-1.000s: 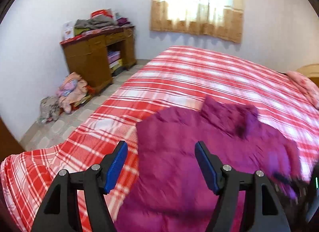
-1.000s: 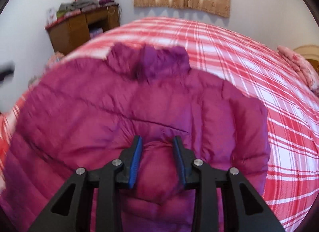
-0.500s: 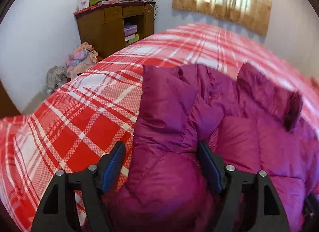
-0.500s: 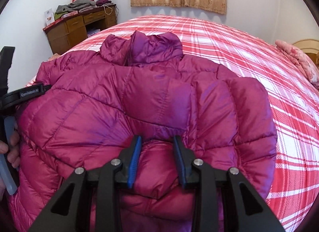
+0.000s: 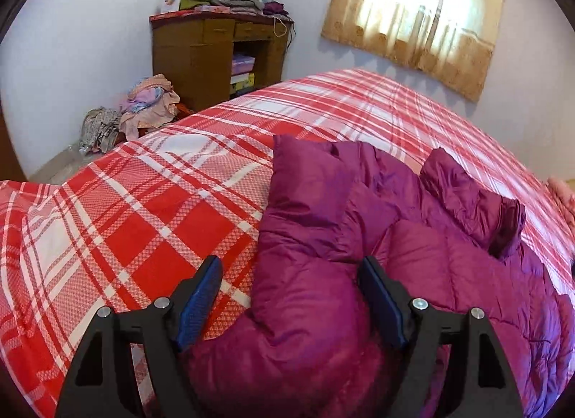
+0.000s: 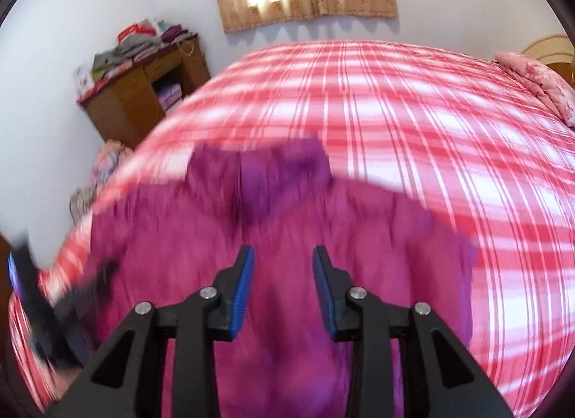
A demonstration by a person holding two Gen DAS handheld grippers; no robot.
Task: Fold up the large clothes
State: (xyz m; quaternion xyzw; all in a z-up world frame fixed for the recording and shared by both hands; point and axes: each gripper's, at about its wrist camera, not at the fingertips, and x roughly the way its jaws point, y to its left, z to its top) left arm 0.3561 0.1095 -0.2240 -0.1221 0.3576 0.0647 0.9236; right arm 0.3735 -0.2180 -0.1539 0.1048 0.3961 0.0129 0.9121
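Big purple-pink puffy jacket (image 5: 449,267) spread out on the bed (image 5: 143,220), on a red and white checked cover. In the left view, low and right of the middle, with the collar (image 5: 474,202) toward the right edge.

Left hand-held gripper (image 5: 291,288) at the bottom of that view, jaws wide and just now opening more. A fat roll of jacket between them. Right pad up against the puffy cloth, left pad apart from it over the cover. Let go, not squeezing.

Right hand-held gripper (image 6: 284,274) at the bottom middle of the right view, pointing down over the jacket, jaws a little way apart. Very blurry here, so cannot tell if holding cloth or not.

Brown desk (image 5: 201,55) in the upper left, folded clothes on top. Heap of clothes (image 5: 143,109) on the floor beside it. Tan curtain (image 5: 413,15) in the upper right. Pink pillow (image 6: 539,80) at the right edge of the right view.
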